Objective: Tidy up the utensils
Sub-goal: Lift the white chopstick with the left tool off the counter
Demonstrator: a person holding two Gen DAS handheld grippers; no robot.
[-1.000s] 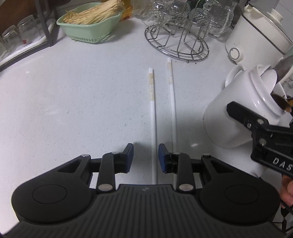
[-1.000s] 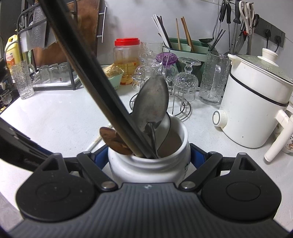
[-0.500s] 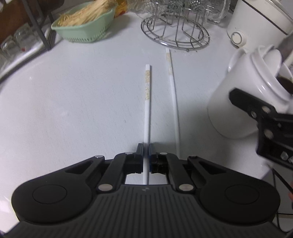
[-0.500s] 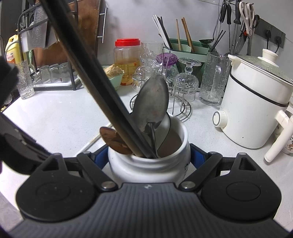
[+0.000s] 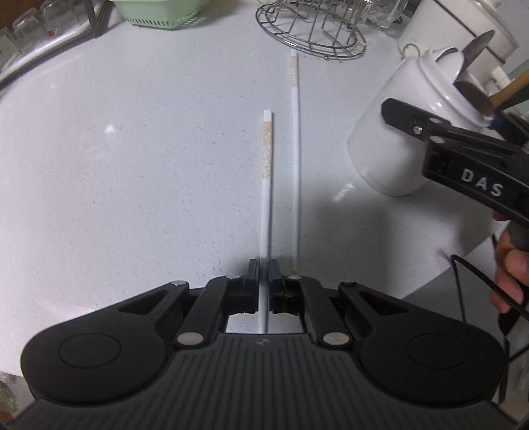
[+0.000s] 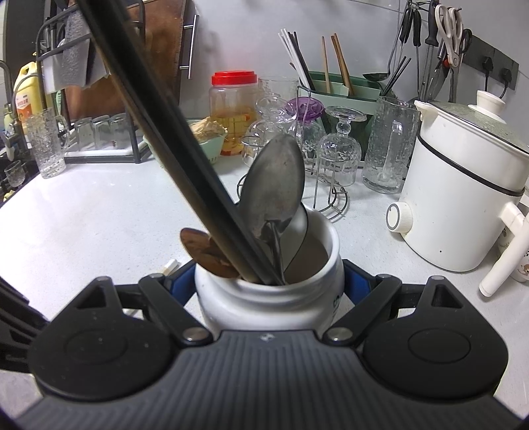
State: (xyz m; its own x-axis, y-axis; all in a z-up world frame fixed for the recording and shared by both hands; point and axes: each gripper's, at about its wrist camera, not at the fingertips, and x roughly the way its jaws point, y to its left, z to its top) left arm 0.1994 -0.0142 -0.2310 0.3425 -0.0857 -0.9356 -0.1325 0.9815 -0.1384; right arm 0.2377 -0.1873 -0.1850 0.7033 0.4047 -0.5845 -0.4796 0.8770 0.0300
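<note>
White chopstick (image 5: 266, 185) is what my left gripper (image 5: 263, 271) has: its jaws, which have just been closing, stand nearly together with the stick pinched between the pads near its plain end, and the stick runs straight ahead over the white table (image 5: 132, 165) with its patterned end pointing toward the far edge. Just beside it on the right lies a second white chopstick (image 5: 295, 139), roughly parallel, flat on the table and free of the jaws, its far tip almost at the wire glass rack (image 5: 310, 33). My right gripper (image 6: 268, 281) has its jaws spread around the white ceramic jar (image 6: 264, 304), the blue pads pressed against its two sides. The jar is tilted and carries a metal spoon (image 6: 274, 188), a brown wooden spoon (image 6: 205, 251) and dark chopsticks (image 6: 172, 145). Past it, toward the table's far right corner, stands a white electric cooker (image 6: 463, 198); a green basket (image 5: 162, 10) sits at the far left edge.
</note>
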